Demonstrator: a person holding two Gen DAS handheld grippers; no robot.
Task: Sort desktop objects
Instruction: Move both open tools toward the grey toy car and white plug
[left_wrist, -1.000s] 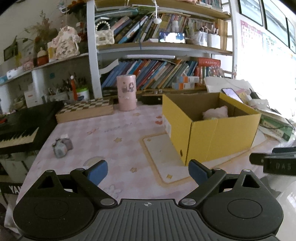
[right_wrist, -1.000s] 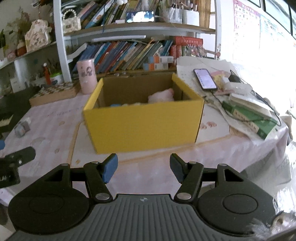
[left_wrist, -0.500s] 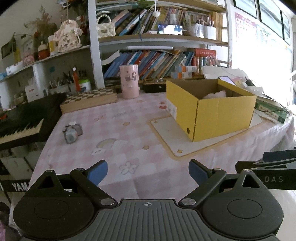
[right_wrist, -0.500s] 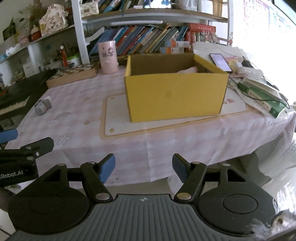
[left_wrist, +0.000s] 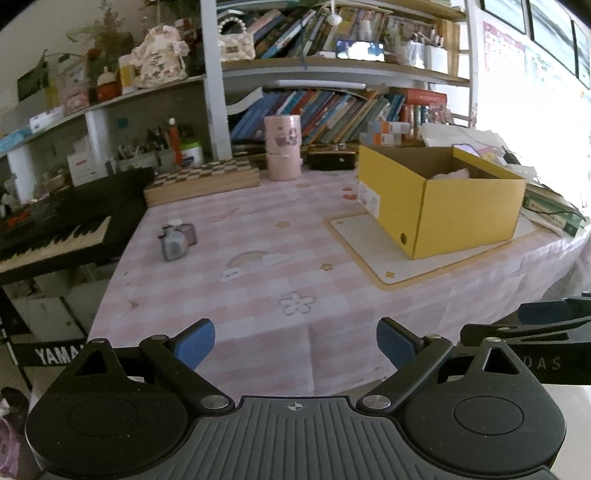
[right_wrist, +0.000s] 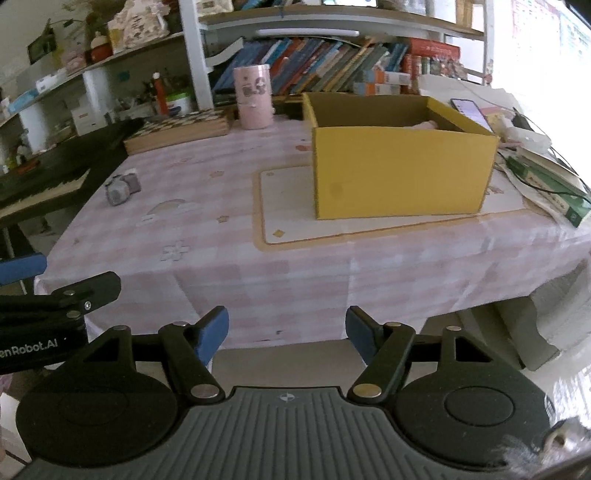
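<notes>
A yellow cardboard box (left_wrist: 461, 218) (right_wrist: 399, 173) stands open on a cream mat at the right of the pink checked table, with something pale pink (left_wrist: 448, 173) inside. A small grey object (left_wrist: 176, 240) (right_wrist: 121, 189) lies near the table's left edge. A pink cylinder (left_wrist: 283, 147) (right_wrist: 254, 96) stands at the back. My left gripper (left_wrist: 295, 343) hangs open over the table's front edge, nothing between its blue pads. My right gripper (right_wrist: 287, 334) is open too, off the front edge, empty. Each gripper shows at the other view's side.
A chequered wooden case (left_wrist: 201, 181) lies at the back left. A black keyboard (left_wrist: 55, 229) stands left of the table. Books, papers and a phone (right_wrist: 469, 109) are piled at the right edge. Bookshelves (left_wrist: 332, 107) fill the wall behind.
Both grippers have drawn back from the box toward the table's front edge, so the table looks farther away. The right jaws stand slightly wider.
</notes>
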